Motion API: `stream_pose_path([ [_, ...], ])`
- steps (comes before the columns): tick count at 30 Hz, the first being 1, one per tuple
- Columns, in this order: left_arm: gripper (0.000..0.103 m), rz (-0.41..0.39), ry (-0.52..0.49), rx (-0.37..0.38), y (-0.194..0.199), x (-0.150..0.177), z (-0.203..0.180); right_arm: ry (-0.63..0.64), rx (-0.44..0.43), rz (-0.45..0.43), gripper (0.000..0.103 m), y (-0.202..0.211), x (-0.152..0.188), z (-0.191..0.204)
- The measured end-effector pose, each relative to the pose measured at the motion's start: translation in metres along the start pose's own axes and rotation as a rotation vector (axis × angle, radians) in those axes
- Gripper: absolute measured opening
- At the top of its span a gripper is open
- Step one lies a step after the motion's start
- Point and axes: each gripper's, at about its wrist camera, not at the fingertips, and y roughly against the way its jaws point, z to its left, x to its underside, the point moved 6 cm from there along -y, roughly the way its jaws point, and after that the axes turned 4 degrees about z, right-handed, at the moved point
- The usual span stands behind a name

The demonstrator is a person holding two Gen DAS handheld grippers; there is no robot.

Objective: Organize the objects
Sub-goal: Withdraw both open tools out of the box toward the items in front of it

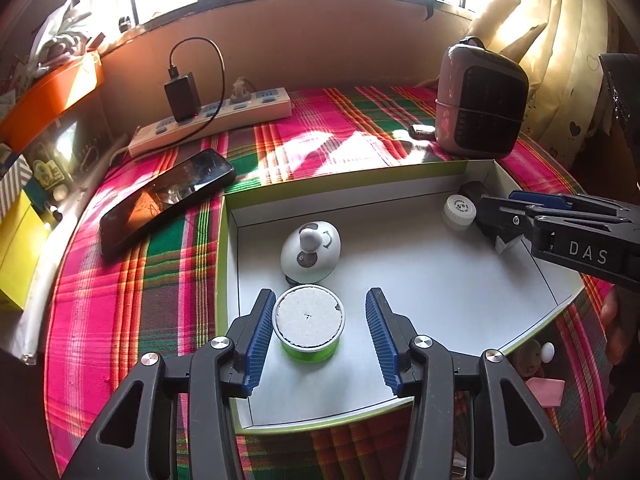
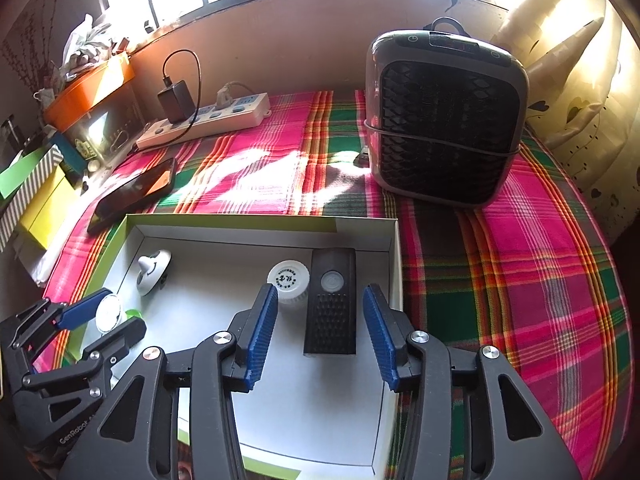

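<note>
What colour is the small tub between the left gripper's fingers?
Green tub with a white top, clearest in the left wrist view.

Both grippers angle steeply downward, side by side. The left gripper (image 1: 320,336) has its blue ribbed pads (image 1: 258,340) spread apart, neither one pressing on anything. The right gripper (image 2: 320,332) stands open too, its pads (image 2: 262,332) parted with clear gaps inside. From the right wrist view the left gripper sits at about eight o'clock
</note>
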Motion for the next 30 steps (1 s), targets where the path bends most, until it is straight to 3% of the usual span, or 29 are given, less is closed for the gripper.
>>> stream_pose_path([
  [30, 0.046, -0.058, 0.019, 0.004, 0.063, 0.041, -0.011, 0.039, -0.024, -0.082, 0.047, 0.066, 0.052, 0.016],
])
